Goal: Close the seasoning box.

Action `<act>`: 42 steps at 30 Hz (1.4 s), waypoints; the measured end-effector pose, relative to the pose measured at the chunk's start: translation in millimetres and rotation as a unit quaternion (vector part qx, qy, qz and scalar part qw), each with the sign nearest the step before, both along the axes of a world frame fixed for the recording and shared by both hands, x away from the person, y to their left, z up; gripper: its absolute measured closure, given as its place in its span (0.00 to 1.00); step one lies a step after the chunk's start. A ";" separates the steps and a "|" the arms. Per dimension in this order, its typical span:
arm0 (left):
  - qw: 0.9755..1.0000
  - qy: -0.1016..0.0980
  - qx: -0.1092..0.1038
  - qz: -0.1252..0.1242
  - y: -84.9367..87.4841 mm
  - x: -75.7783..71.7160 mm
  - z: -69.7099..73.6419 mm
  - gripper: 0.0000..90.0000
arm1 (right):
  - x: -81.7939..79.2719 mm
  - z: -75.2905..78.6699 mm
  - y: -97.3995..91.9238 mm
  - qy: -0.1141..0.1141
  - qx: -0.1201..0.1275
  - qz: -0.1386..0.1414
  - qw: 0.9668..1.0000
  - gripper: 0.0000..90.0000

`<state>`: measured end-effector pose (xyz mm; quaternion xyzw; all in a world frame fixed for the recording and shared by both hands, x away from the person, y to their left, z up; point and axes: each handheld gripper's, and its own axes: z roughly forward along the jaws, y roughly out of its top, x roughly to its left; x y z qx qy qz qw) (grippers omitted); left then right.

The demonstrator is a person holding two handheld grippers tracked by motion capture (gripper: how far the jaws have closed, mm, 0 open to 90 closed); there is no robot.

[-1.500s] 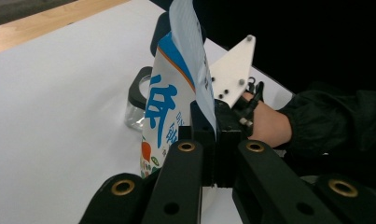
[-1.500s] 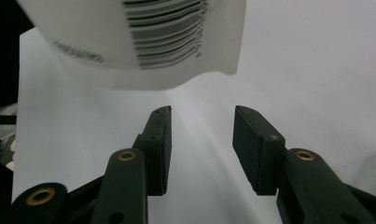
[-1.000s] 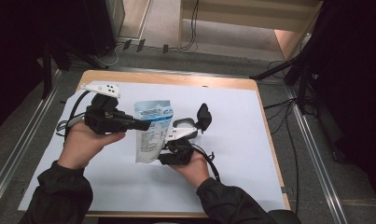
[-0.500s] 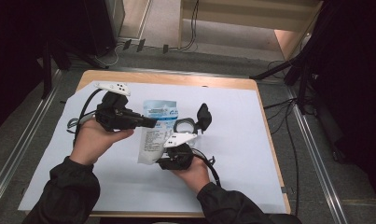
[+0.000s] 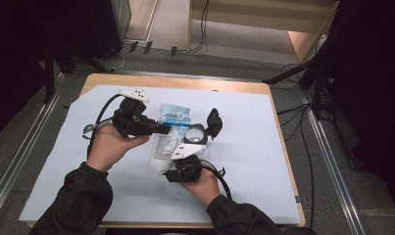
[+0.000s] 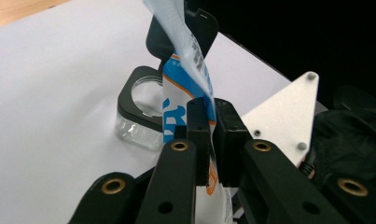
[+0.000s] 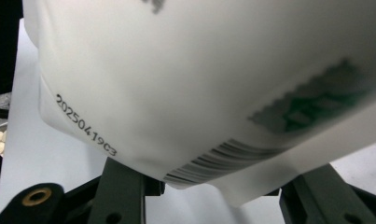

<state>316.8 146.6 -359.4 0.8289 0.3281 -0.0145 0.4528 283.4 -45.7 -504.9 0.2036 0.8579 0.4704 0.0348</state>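
A white and blue pouch [image 5: 168, 139] is held up over the table between both grippers. My left gripper [image 5: 165, 129] comes in from the left and is shut on the pouch's side edge [image 6: 182, 79]; its pads [image 6: 198, 123] pinch the film. My right gripper [image 5: 167, 164], which carries a grey three-cornered plate [image 5: 187, 151], holds the pouch's bulging bottom [image 7: 199, 84] between its jaws. Just behind the pouch stands a clear jar [image 5: 197, 133] with a black rim. Its flip lid [image 5: 213, 120] is open, and the jar [image 6: 138, 112] sits on the white sheet.
A white sheet [image 5: 263, 161] covers most of the wooden table [image 5: 195, 84]. Cables trail from both grippers beside the hands. Metal rails run along the table's left and right sides, and dark stands and floor cables lie beyond.
My left hand has moved to the right and slightly down, carrying the pouch's upper part closer to the jar. The right hand has stayed where it was.
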 end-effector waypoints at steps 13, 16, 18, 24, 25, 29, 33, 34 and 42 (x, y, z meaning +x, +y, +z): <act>1.000 0.008 -0.003 -0.009 -14.4 2.8 -9.1 0.97 | -4.6 -3.3 1.3 -0.003 0.003 0.002 1.000 0.68; 1.000 0.004 0.019 -0.011 -18.2 1.9 -13.7 0.94 | -3.6 -2.0 -0.4 0.001 0.014 0.001 1.000 0.69; 1.000 0.009 0.015 -0.014 -18.3 2.2 -16.5 0.93 | -3.4 0.0 -2.1 0.001 0.016 -0.003 1.000 0.69; 1.000 0.006 0.019 0.007 -18.6 4.5 -20.6 0.99 | -3.4 -0.9 -3.1 0.005 0.016 -0.003 1.000 0.68; 1.000 0.008 0.021 0.007 -18.6 5.9 -21.0 0.99 | -4.7 -0.1 -2.4 -0.007 0.015 -0.002 1.000 0.63; 1.000 0.012 0.014 0.015 -18.6 7.7 -23.1 1.00 | -7.5 1.7 -1.3 -0.018 0.013 -0.007 1.000 0.59; 1.000 0.010 0.013 0.017 -20.1 9.1 -24.6 0.99 | -7.5 1.8 -1.4 -0.008 0.021 -0.002 1.000 0.62; 1.000 0.010 0.011 0.019 -20.6 9.4 -25.4 0.98 | -7.2 1.8 -1.6 -0.005 0.022 -0.002 1.000 0.63; 1.000 0.015 0.019 0.021 -21.0 10.9 -32.1 0.94 | -5.0 0.9 -3.2 0.014 0.028 0.004 1.000 0.64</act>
